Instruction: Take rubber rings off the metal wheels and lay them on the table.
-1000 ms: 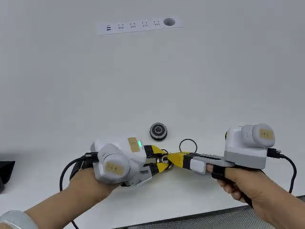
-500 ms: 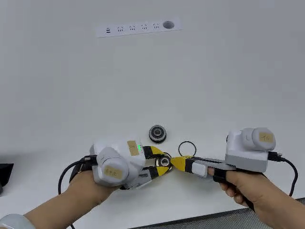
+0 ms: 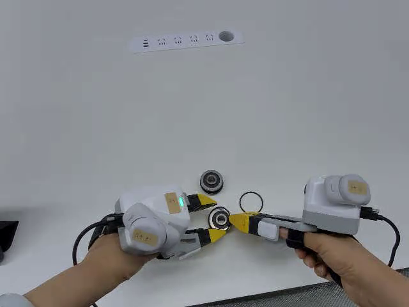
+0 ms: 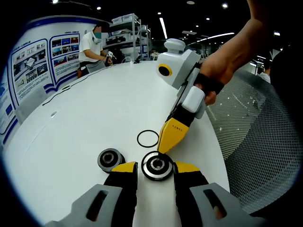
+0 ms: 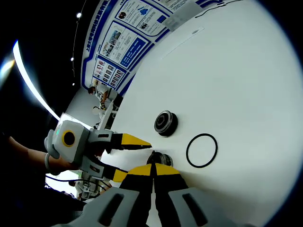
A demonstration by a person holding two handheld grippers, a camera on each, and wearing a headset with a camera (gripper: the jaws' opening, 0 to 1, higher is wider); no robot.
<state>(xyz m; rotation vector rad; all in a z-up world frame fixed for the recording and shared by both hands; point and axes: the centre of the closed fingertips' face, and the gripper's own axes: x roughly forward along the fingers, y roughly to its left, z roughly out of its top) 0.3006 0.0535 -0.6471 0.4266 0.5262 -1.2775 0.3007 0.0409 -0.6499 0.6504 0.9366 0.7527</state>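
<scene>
White worktop (image 3: 287, 115) carries everything. The left tool (image 3: 217, 217) has its yellow jaws part open and clamped on a wheel (image 3: 220, 218) near the near edge. Whether the wheel is lifted off the surface is unclear. The right tool (image 3: 235, 221) has its jaws closed to a thin slit, with the tips against the wheel's rim on the side facing the right edge. It is too small to tell whether any rubber is pinched there.

Just behind them a second wheel (image 3: 211, 181) lies flat. A loose ring (image 3: 252, 202) lies beside it, towards the right edge and apart from it.

Tan stickers (image 3: 172, 203) on both tool bodies bear marks too small to read. The same goes for the fine print on the right tool's yellow jaw in the left gripper view. Posters (image 5: 125, 45) beyond the worktop carry blue headings that are illegible.

A power strip (image 3: 186, 40) lies towards the far edge, and a broad bare stretch separates it from the wheels. A dark object (image 3: 7, 233) is cut off at the left edge. Grey mesh (image 3: 307, 297) runs just beyond the near edge, under the hands. A black cable (image 3: 388, 227) loops from the right tool.
</scene>
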